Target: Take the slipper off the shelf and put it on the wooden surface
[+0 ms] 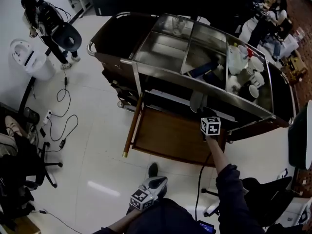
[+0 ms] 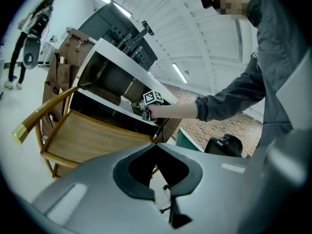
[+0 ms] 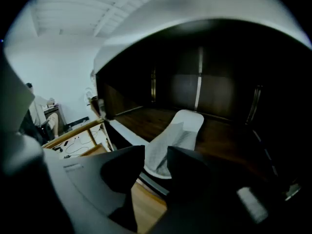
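Observation:
A pale grey slipper [image 3: 176, 133] lies on the dark shelf [image 3: 146, 118] of the cart, its near end sticking out over the shelf's front edge. My right gripper [image 3: 156, 152] is open, its jaws standing on either side of that near end with no visible pressing. In the head view the right gripper [image 1: 206, 115] reaches under the steel top toward the slipper [image 1: 197, 101]. The wooden surface [image 1: 165, 138] is the pulled-out tray below the shelf. My left gripper [image 1: 157, 181] hangs low over the floor, shut and empty [image 2: 156, 145].
The cart's steel top [image 1: 165, 48] holds cups and bottles [image 1: 246, 65] at its right. Cables [image 1: 63, 116] trail over the floor on the left beside an office chair [image 1: 29, 169]. People stand at the far left [image 1: 44, 18] and the back right [image 1: 273, 13].

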